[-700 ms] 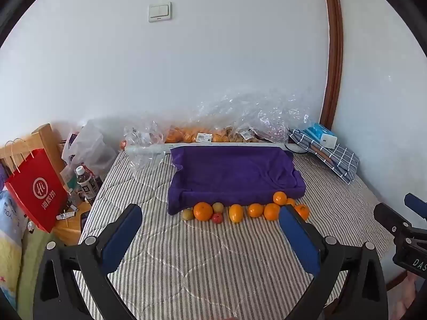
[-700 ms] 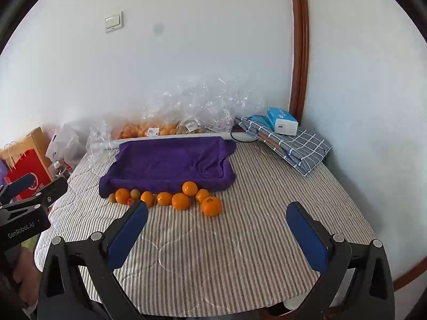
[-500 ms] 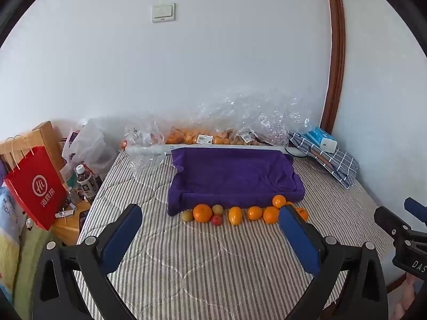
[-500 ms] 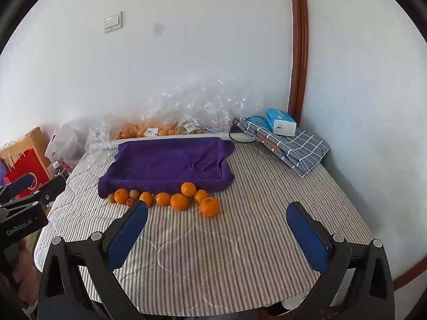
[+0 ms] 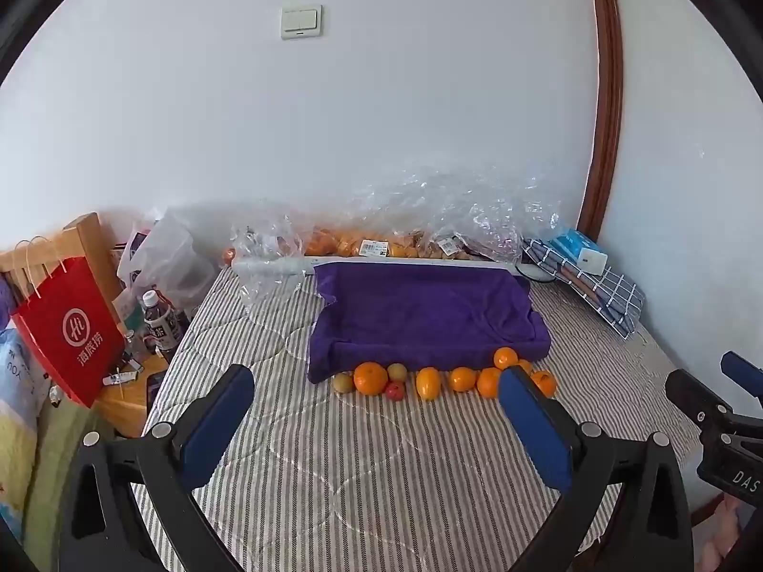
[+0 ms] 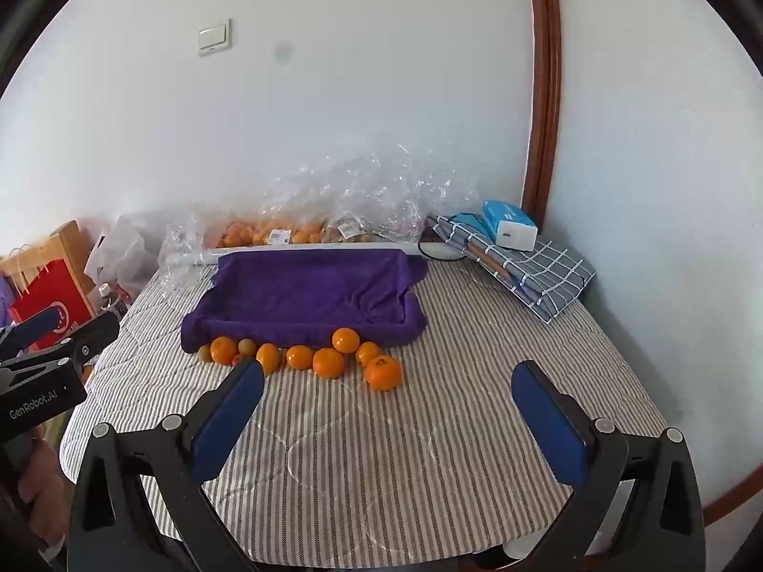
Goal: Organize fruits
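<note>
A row of fruit lies on the striped bed in front of a purple towel-lined tray (image 5: 419, 314) (image 6: 305, 295): several oranges (image 5: 370, 378) (image 6: 383, 372), pale green fruits (image 5: 396, 372) (image 6: 246, 347) and a small red one (image 5: 394, 390). My left gripper (image 5: 376, 405) is open and empty, held well back from the fruit. My right gripper (image 6: 388, 405) is open and empty, also short of the row. Each gripper shows at the edge of the other's view.
Clear plastic bags of oranges (image 5: 362, 245) line the wall behind the tray. A folded checked cloth with a blue tissue pack (image 6: 510, 226) lies at the back right. A red paper bag (image 5: 71, 329) and bottles (image 5: 159, 319) stand beside the bed's left edge.
Both grippers have drawn back and up a little, so the fruit row and tray look slightly farther away. Jaws stay open. No fruit has moved.
</note>
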Demonstrator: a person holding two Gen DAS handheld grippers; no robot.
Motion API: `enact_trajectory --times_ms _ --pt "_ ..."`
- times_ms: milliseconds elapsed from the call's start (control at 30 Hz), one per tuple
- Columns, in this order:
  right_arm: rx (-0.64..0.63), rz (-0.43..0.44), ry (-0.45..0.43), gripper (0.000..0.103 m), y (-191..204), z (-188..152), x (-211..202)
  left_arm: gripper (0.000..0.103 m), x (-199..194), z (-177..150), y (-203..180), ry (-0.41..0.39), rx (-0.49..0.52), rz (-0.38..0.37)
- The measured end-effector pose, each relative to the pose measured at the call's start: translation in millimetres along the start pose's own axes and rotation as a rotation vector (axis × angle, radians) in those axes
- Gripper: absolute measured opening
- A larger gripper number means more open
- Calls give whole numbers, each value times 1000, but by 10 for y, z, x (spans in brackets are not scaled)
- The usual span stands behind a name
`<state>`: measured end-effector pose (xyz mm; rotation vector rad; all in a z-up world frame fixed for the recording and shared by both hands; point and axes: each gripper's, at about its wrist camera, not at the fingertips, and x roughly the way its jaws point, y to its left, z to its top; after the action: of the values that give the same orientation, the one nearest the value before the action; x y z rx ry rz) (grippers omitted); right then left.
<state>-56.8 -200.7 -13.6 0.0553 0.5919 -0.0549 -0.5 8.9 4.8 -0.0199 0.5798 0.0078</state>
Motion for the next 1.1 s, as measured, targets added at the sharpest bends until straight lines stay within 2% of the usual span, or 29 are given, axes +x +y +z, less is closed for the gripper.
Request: enact_trajectory --times_ms 1100 --pt "28 14 3 103 -94 29 -8 103 -53 6 -42 -15 0 -11"
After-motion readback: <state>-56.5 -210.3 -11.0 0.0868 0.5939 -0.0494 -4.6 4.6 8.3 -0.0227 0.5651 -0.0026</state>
